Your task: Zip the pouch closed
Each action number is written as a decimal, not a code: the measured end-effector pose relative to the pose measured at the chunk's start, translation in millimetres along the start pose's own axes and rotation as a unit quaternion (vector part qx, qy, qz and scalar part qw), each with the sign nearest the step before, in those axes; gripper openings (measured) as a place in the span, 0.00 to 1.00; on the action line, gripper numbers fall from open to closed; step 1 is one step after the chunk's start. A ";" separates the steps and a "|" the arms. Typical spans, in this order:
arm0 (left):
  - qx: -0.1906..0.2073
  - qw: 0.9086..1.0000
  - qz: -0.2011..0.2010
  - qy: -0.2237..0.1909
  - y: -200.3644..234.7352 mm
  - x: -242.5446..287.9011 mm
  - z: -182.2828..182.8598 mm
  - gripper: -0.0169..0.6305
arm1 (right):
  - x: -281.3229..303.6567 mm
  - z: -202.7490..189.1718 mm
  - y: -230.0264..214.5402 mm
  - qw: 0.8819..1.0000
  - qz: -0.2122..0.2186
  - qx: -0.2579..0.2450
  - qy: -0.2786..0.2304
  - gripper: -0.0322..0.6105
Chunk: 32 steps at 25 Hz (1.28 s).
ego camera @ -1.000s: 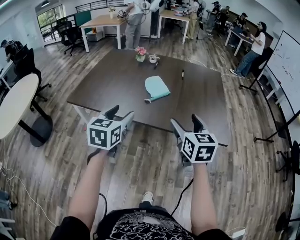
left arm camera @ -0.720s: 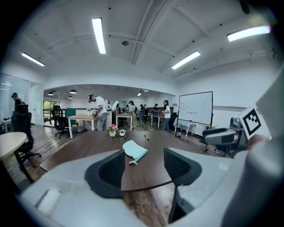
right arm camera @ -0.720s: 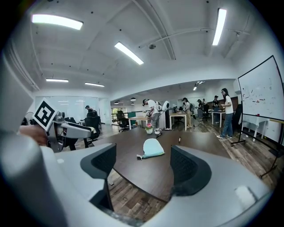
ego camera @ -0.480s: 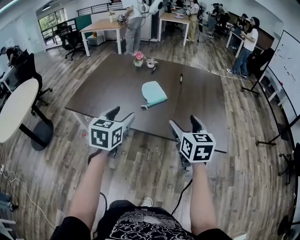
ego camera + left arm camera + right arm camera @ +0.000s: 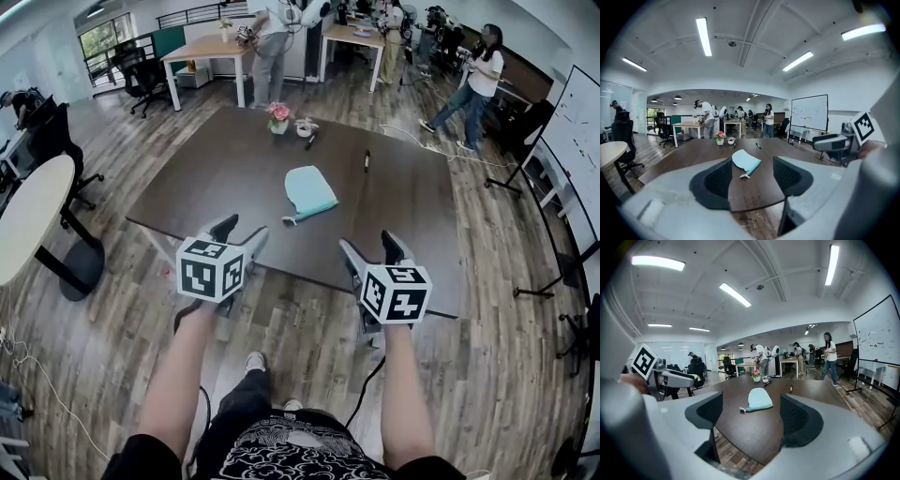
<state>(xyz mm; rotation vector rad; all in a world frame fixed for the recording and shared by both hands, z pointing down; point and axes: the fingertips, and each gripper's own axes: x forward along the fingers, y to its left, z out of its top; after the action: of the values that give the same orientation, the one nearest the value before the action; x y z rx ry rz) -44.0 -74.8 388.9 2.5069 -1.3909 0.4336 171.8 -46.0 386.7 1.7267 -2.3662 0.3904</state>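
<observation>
The light blue pouch (image 5: 311, 192) lies flat near the middle of the dark surface (image 5: 206, 178), its pull tab pointing toward the near edge. The left tongs (image 5: 242, 231) and right tongs (image 5: 370, 246) hover at that near edge, both spread wide and holding nothing, well apart from the pouch.

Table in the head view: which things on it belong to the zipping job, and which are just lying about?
Job: pouch; left gripper and right gripper, both with jaws open and empty.
Lying about: flower pot; white item beside it; pen.
</observation>
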 end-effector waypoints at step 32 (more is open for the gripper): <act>0.010 0.994 -0.105 0.029 119.5 164.3 44.6 0.45 | 175.2 45.4 -15.6 0.996 -0.083 0.014 0.026 0.65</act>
<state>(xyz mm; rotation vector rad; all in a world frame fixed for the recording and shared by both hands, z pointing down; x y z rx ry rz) -57.2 -280.6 416.2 2.5991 -1.0927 0.4745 133.3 -223.2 398.0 1.8845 -2.1720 0.4379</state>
